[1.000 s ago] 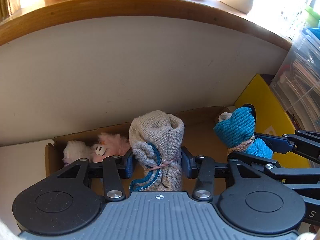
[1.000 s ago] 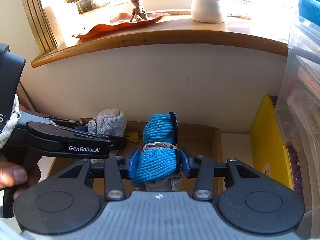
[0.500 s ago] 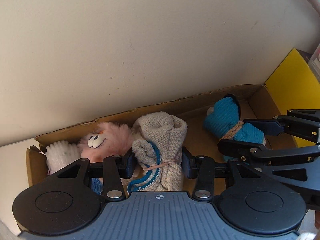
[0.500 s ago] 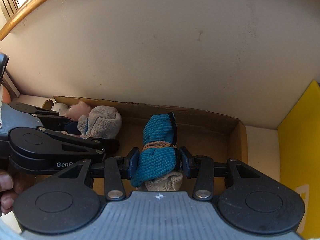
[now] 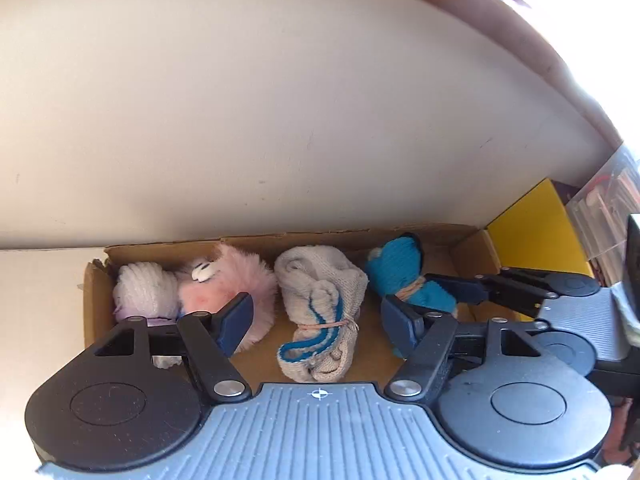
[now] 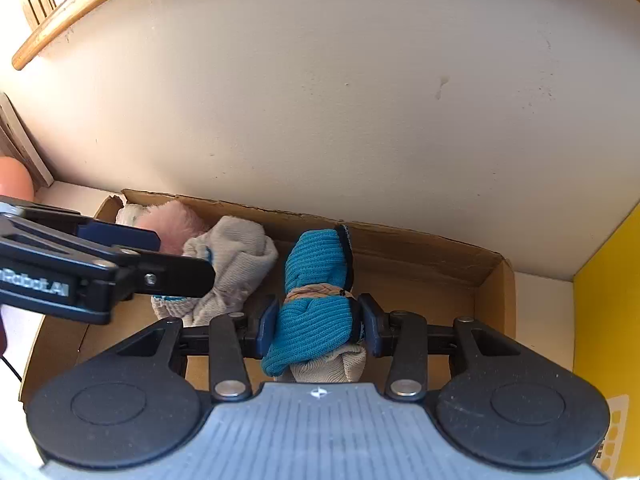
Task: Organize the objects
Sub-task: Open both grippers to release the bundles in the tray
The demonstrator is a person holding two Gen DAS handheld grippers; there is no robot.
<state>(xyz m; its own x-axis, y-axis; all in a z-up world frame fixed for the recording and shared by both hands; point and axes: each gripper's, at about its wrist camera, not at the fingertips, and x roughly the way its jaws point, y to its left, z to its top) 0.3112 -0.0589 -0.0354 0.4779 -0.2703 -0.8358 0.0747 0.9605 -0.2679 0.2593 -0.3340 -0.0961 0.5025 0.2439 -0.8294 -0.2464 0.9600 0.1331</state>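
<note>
Sock bundles fill a shallow cardboard box set against a cream wall — four bundles in all, lined up in one row. From the left wrist view they run: one white fluffy bundle at the box's left end, one pink furry bundle with a pair of cartoon eyes touching it, one beige bundle with blue trim and one rubber band around it, and one teal bundle, also tied with one band. The left gripper has just been opening; its two blue pads now stand apart on either side of the beige bundle and press on nothing, and that bundle lies on the box floor just beside the pink one. The right gripper is clenched on the teal bundle, both pads squeezing it below its band, with a beige fabric end showing underneath; it is held low inside the box, right of the beige bundle. One yellow panel stands just beside the box's right end.
</note>
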